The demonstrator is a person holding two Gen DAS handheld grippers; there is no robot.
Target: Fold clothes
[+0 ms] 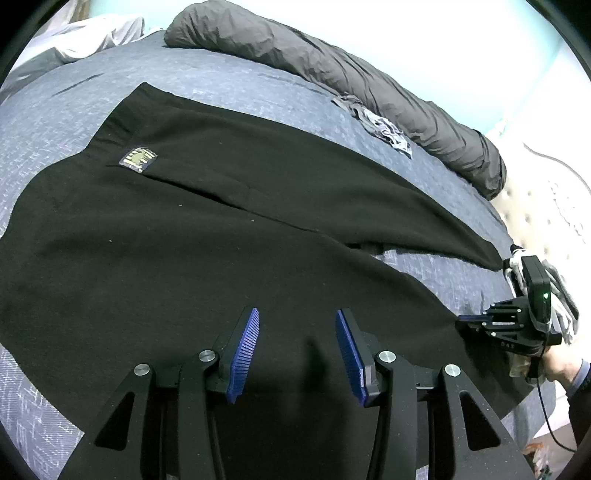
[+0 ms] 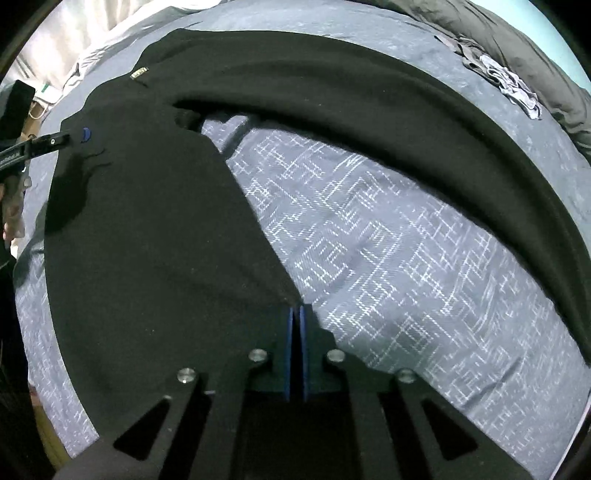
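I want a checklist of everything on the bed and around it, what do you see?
Surface: bed cover, blue-grey, patterned.
Job's things: black trousers spread flat, legs apart.
Clutter: small grey garment crumpled beside the dark grey duvet roll.
Grippers: left gripper open above the trousers; right gripper shut at the edge of a trouser leg.
Cables: black cable under the right gripper.
Surroundings: pale wall.

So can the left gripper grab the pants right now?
Probably yes. The left gripper is open right above the black pants, with nothing between them. The right gripper already pinches a leg end.
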